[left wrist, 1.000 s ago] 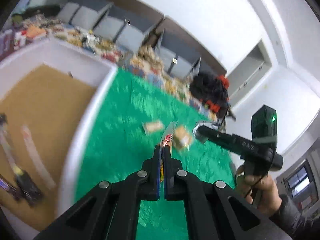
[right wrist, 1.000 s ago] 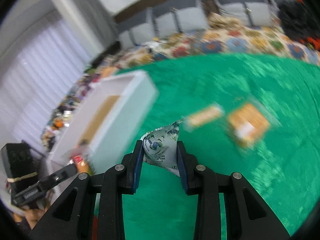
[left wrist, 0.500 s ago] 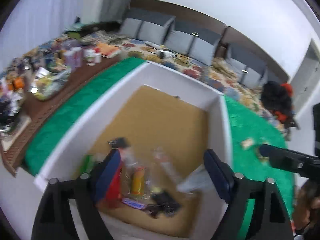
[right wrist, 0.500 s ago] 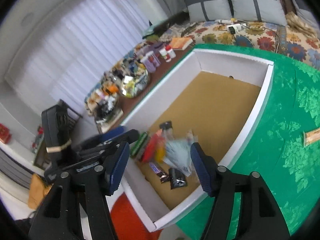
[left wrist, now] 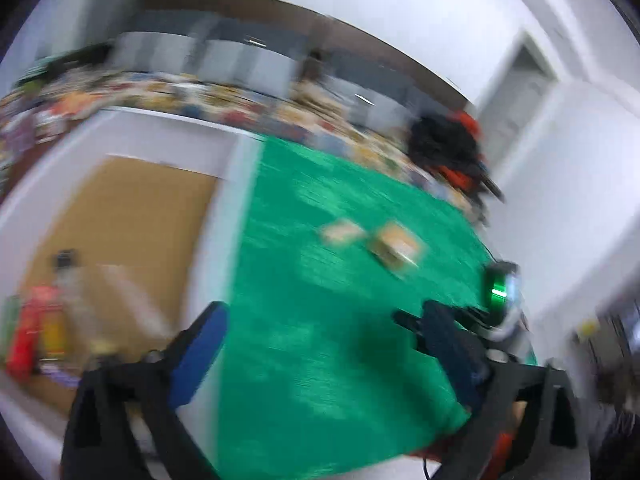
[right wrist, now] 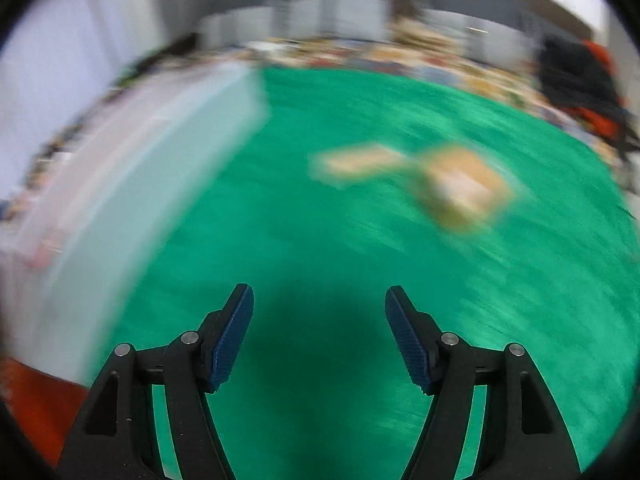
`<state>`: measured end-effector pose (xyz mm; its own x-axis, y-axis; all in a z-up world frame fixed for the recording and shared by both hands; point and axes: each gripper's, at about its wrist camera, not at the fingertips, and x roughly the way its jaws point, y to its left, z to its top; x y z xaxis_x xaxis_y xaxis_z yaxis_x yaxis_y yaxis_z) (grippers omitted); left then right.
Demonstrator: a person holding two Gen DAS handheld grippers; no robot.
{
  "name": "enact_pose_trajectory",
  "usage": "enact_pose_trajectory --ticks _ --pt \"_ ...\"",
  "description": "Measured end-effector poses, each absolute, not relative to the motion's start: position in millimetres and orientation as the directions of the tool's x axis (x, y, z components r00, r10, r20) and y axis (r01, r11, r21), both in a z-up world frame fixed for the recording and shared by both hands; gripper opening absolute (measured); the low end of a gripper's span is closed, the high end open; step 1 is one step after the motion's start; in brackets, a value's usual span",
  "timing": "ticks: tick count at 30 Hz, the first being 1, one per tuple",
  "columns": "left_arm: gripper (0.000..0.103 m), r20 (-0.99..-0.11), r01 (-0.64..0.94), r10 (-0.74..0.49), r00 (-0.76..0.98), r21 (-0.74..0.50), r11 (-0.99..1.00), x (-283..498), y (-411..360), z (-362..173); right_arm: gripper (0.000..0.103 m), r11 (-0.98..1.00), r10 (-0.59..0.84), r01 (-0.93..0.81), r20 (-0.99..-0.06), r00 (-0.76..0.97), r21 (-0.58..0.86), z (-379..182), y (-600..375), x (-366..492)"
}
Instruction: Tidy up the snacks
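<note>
Both of our tools are empty. The left hand-held gripper (left wrist: 320, 344) stands spread wide, and its jaws have just been opening, with nothing between them but green cloth. The right hand-held gripper (right wrist: 320, 336) is moderately wide, its jaws also just opened further, and nothing lies between its pads (right wrist: 232, 340) either.

What remains for us out on the bench (right wrist: 360, 280) are two pale snack packets: a flat one (right wrist: 360, 162) and a squarer orange one (right wrist: 464, 188) touching or just beside it on the right, both far from the right tool's fingertips. The white bin (left wrist: 236, 216) with the cardboard floor sits to the left, and several snacks (left wrist: 44, 328) already lie at its near end.

The main risk we see is the pair lying so close together: closing on one could nudge or drag the other, or pinch both at once. Both views are badly smeared, so we cannot tell whether the packets overlap, and aiming from this blur could miss. The soft green cloth could also bunch under the pads.

The two tools sit near each other at the right of the left view, so they may collide if both reach for the same packet. The bin's right wall stands between the packets and the bin floor, so a low carry could clip it.
</note>
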<state>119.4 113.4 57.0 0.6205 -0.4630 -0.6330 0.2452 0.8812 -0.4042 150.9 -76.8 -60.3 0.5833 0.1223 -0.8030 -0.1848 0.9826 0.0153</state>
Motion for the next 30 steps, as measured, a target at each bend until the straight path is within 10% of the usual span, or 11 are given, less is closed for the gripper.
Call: enact_pose_trajectory --ticks 11,19,30 --pt "0.100 -0.825 0.177 -0.305 0.477 -0.250 0.952 205.4 -6.1 -82.7 0.072 0.990 -0.132 0.113 -0.804 0.579 -0.080 -96.8 -205.2 139.2" --pt "0.103 -0.832 0.223 -0.121 0.542 0.003 0.975 264.3 -23.5 -106.4 0.072 0.989 -0.120 0.141 -0.791 0.599 -0.042 -108.1 -187.6 158.7" --pt "0.103 -0.808 0.221 -0.130 0.574 0.001 0.975 309.7 -25.9 -110.1 0.088 0.976 -0.147 0.216 -0.774 0.616 -0.013 -111.8 -188.9 176.4"
